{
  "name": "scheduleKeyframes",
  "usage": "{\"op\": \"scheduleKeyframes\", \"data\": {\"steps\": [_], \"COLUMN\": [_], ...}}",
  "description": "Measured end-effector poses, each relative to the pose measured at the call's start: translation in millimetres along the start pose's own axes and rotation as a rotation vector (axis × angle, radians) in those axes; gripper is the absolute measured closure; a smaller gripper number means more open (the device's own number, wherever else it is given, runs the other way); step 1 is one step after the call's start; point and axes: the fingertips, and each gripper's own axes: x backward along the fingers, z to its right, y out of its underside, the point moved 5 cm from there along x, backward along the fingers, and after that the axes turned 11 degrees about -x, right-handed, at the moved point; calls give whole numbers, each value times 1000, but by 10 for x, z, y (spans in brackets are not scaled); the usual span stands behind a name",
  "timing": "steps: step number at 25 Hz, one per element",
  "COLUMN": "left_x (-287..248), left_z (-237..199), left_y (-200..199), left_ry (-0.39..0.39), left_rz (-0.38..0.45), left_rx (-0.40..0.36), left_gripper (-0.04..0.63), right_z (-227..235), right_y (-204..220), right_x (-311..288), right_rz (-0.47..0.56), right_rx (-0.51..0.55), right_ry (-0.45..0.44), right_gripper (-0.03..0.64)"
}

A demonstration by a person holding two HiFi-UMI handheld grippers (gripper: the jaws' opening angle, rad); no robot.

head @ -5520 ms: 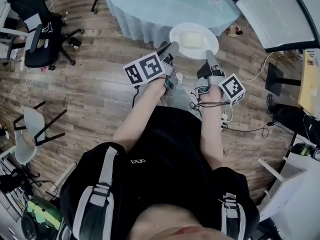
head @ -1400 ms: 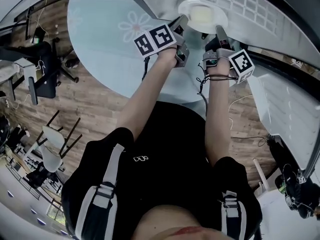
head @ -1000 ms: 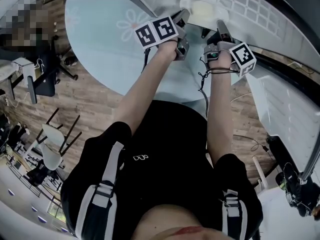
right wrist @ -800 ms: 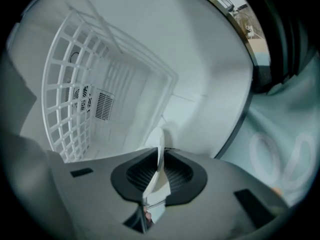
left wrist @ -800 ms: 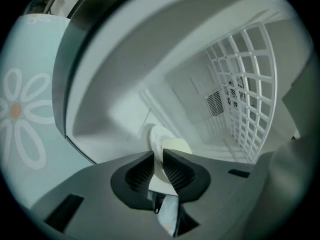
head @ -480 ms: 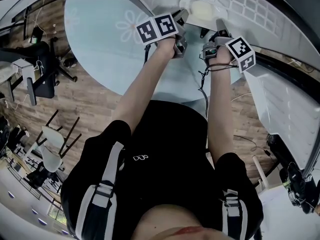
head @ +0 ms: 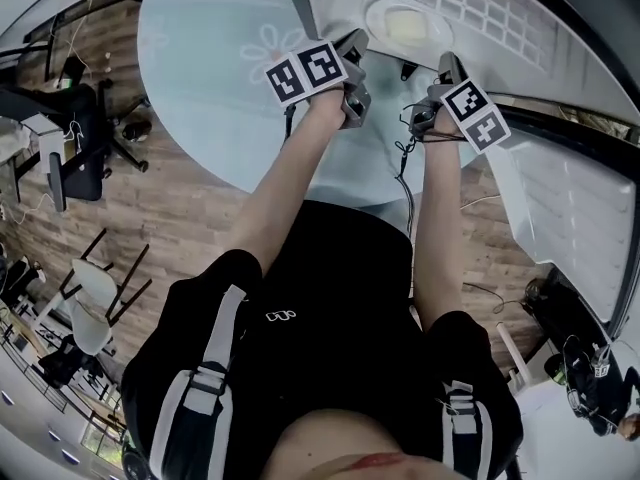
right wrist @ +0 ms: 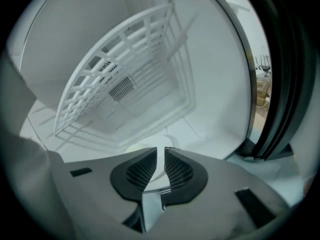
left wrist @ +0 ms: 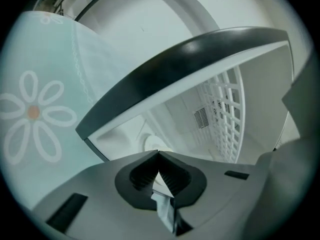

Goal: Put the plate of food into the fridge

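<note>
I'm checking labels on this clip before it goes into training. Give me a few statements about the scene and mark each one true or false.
1. The plate sits inside the fridge. True.
2. The left gripper has its jaws wide apart. False: the jaw tips meet.
3. The cloth on the round table has a flower print. True.
4. The person wears a white top. False: the top is black, with pale straps lower down.
5. The floor is carpeted. False: it shows wood planks.
</note>
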Motion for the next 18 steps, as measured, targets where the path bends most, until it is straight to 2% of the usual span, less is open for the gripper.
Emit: {"op": "scheduleKeyframes", "data": {"steps": [2,4,8,12,15,18], "left_x": [116,245,486,722,877,1038], "left_z": [89,179,385,619,819,1074], "left_y": [0,-25,-128,-161,-43,-39], "left_ry": [54,96,151,189,185,161], "left_rz": [26,49,103,164,187,228], "left_rx": [17,19,-33,-87,-184,-358], "left_gripper": [595,595,595,595,595,595], "right_z": [-95,-227,-543,-817,-922,-1040], "right_y": [6,18,36,119,180,199], "right_x": [136,268,540,839,1075,1270], "right_rz": [38,67,118,136,138,154], "right_rx": [52,112,229,342,410,478], "right_ry": [-15,-37,-109,-243,-347,-415], "right_gripper": [608,612,612,613,614,614]}}
